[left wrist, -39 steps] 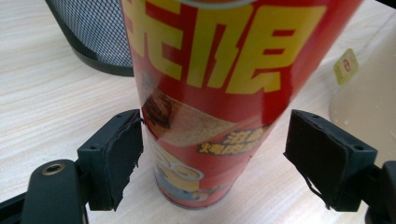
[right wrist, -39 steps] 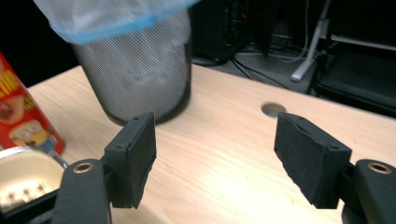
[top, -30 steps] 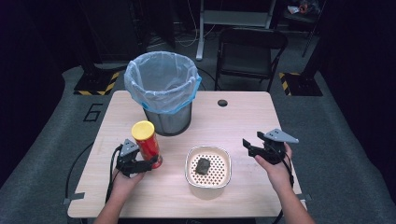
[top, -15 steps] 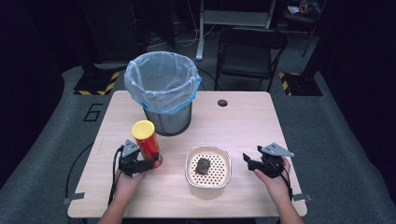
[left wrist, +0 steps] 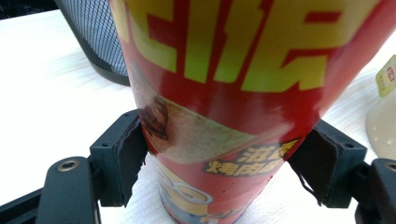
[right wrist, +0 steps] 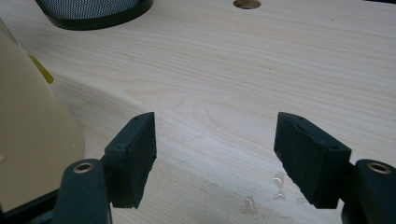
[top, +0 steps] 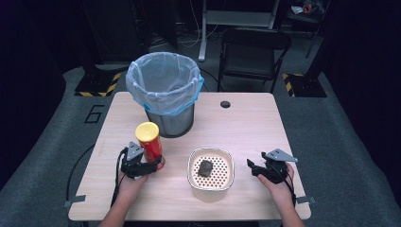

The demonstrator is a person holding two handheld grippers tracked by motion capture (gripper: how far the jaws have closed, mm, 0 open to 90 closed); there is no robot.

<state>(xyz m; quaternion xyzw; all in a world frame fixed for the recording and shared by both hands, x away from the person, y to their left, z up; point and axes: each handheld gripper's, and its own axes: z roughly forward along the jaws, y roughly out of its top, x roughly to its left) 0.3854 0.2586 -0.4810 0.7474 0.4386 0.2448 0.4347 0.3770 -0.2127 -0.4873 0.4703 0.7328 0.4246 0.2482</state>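
Note:
A red chip can with a yellow lid [top: 149, 144] stands upright on the table at the left. My left gripper [top: 147, 166] is shut on its lower part, and in the left gripper view both pads press the can [left wrist: 224, 102] from either side. A cream perforated bowl [top: 211, 186] sits at the table's front middle with a dark lump [top: 205, 168] inside. My right gripper [top: 252, 168] rests low at the bowl's right, open, with bare wood between its jaws [right wrist: 215, 154]. The bowl's wall [right wrist: 32, 126] shows at the left of the right gripper view.
A mesh bin with a blue bag liner [top: 165, 90] stands behind the can. A round cable hole [top: 225, 104] is in the table's far side. A few water drops [right wrist: 247, 200] lie on the wood near my right gripper. A black chair [top: 250, 52] stands beyond the table.
My right gripper has come down and toward the person, from raised at the right to low beside the bowl. The left gripper and the can have stayed put.

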